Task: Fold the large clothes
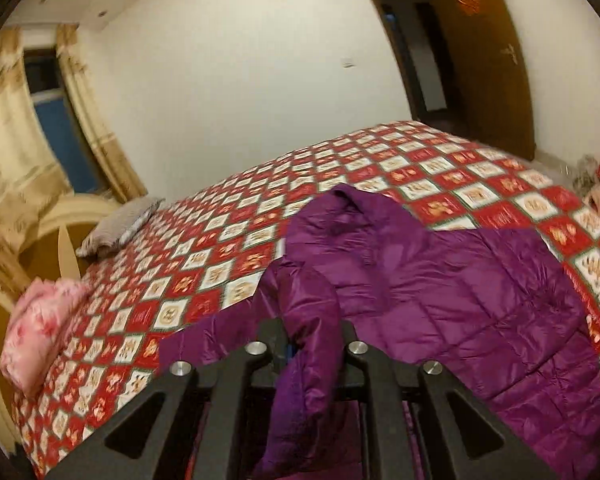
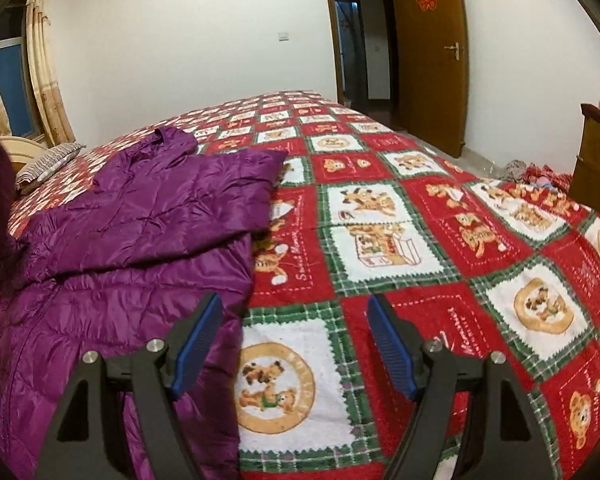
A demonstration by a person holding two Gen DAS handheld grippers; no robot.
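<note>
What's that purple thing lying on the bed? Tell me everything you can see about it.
It is a purple puffer jacket, shiny and quilted like thin nylon over padding, with a collar or hood at its far end. It lies spread on the red, white and green checked bedspread, with one sleeve already folded across the body. The left claw is shut on the other sleeve and lifts it off the bed. The right claw is open at the jacket's right edge, gripping nothing.

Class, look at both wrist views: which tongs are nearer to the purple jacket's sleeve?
Left. The left tongs are shut on the purple sleeve, lifting it. The right tongs are open at the jacket's other edge above the quilt, gripping nothing.
</note>
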